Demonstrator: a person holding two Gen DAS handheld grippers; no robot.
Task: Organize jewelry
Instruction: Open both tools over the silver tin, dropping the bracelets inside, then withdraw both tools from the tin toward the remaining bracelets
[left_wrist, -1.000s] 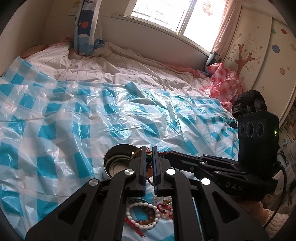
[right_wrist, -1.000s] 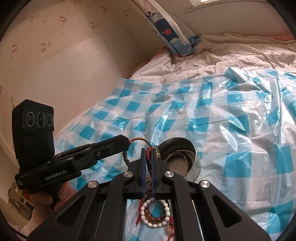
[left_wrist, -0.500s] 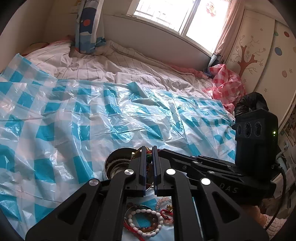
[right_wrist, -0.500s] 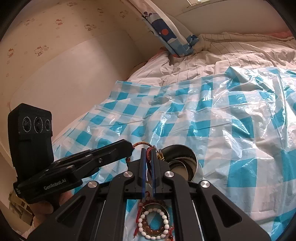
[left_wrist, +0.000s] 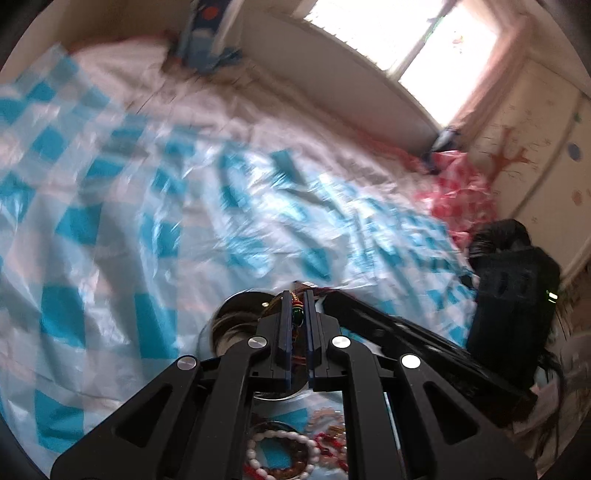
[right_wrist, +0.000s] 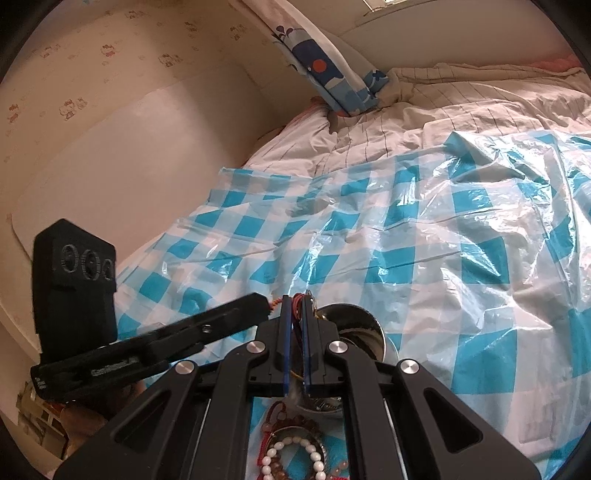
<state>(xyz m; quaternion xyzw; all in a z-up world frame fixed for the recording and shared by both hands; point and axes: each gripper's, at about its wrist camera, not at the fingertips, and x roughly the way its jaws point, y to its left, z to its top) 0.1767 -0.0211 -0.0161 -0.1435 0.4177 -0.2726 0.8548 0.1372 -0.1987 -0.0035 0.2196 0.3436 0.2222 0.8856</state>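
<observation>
A red-cord bracelet with a green bead (left_wrist: 296, 314) hangs between both grippers, right above a round metal tin (left_wrist: 236, 317). My left gripper (left_wrist: 297, 295) is shut on the beaded part. My right gripper (right_wrist: 295, 299) is shut on the red cord (right_wrist: 297, 309) of the same bracelet, over the tin's (right_wrist: 369, 332) left rim. In each wrist view the other gripper comes in from the side: the right gripper (left_wrist: 327, 297) and the left gripper (right_wrist: 266, 306), tips almost touching. A white bead bracelet (left_wrist: 280, 450) and red and pink pieces (left_wrist: 328, 435) lie on the sheet beneath the jaws.
A blue-and-white checked plastic sheet (right_wrist: 424, 240) covers the bed. A whale-print pillow (right_wrist: 325, 66) leans at the headboard. A pink checked cloth (left_wrist: 458, 192) and a black bag (left_wrist: 498, 236) sit at the bed's right edge by the wardrobe.
Both grippers have sunk toward the tin, still shut on the bracelet. The left wrist view has rolled and blurred, and the tin sits closer under the fingertips.
</observation>
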